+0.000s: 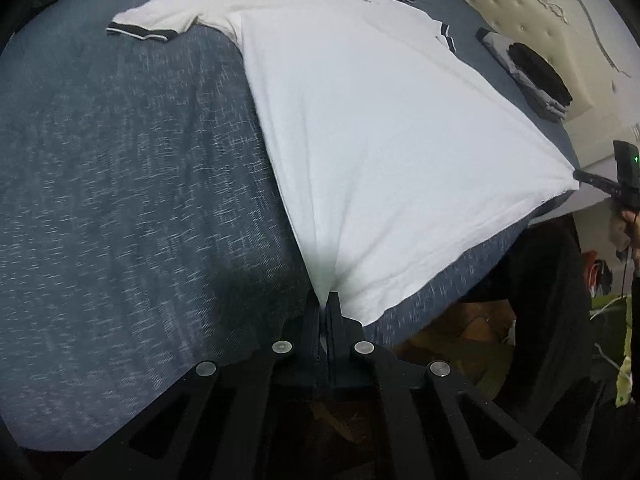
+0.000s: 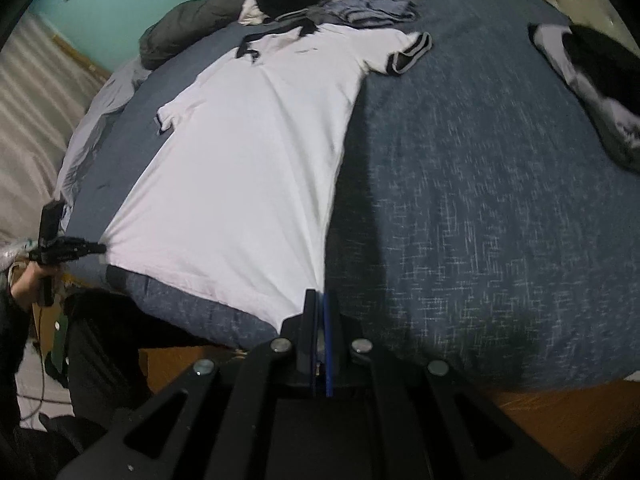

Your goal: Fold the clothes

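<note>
White polo shirt [image 1: 360,140] is lying face up and spread flat on the bed [image 1: 120,200], collar pointing away toward the far side, hem sitting at the near edge of the mattress. Dark trim is showing on the collar and on both sleeve cuffs.

Left tongs [image 1: 325,300] are pinching one bottom corner of the shirt, jaws closed tight on the cloth; fabric is fanning out from the pinch in fine creases. Right tongs [image 2: 319,300] are clamping the opposite bottom corner the same way, jaws pressed together with white cloth between them. The hem is running taut between the two corners, just over the bed edge.

Each camera is catching the other tool at the frame's side, held in a hand [image 2: 24,284], its tip meeting the shirt corner.

Pile of unfolded clothes [image 2: 320,0] is sitting beyond the collar, near it. Folded stack of grey and black garments [image 1: 528,72] is resting well apart to one side, by the padded headboard [image 1: 540,8]. Bedspread is a flecked blue-grey.
</note>
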Tool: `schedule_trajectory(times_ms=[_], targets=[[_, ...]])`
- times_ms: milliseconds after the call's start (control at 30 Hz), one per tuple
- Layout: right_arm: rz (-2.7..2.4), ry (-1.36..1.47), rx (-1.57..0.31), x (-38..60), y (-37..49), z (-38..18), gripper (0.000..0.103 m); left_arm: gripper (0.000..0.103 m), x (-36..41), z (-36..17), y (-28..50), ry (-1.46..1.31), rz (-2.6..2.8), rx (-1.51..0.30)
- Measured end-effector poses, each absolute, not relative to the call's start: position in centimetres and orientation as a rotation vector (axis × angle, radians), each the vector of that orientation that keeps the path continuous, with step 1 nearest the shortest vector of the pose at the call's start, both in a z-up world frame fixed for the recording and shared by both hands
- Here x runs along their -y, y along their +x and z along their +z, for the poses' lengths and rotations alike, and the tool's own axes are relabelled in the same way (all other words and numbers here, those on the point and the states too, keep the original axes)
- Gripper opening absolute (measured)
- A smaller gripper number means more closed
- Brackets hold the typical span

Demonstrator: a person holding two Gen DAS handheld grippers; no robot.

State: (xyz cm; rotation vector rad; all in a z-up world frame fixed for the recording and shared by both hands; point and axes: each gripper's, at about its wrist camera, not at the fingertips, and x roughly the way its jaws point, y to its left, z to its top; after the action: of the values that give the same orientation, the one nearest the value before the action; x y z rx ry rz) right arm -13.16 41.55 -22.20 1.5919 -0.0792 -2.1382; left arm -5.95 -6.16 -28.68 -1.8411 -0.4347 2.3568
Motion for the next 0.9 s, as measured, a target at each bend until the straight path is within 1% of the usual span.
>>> schedule_trajectory(times_ms=[100, 333, 433, 600, 700, 767, 900], targets=[[-2.135, 1.577, 0.051, -41.2, -12.6, -21.6, 0.002, 0.002, 6.7, -29.0, -5.4, -1.853, 2.363, 0.445], [-2.128, 1.666, 0.077, -41.0, -12.9, -25.9, 0.002, 0.002, 6.3, -32.0, -5.6, -1.911, 2.326, 0.466], [-2.127, 1.687, 0.093, -41.3, -13.0, -26.8, 0.002, 0.002, 5.9, -33.0, -5.9, -1.93, 2.309, 0.46], [-2.097, 1.689, 0.134, -41.5, -13.3, -27.0, 0.002, 0.003, 6.1, -33.4, -6.2, -1.946, 2.303, 0.477], [-2.098, 1.71, 0.125, -41.9, -13.4, -27.2, 0.004, 0.003, 6.4, -32.9, -6.2, -1.943, 2.313, 0.493], [-2.105, 1.73, 0.118, -42.2, -13.5, -27.4, 0.007, 0.006, 6.6, -32.7, -6.2, -1.941, 2.319, 0.504], [-2.132, 1.729, 0.151, -43.3, -14.0, -26.8, 0.008, 0.013, 7.4, -31.7, -6.3, -1.929, 2.34, 0.525]])
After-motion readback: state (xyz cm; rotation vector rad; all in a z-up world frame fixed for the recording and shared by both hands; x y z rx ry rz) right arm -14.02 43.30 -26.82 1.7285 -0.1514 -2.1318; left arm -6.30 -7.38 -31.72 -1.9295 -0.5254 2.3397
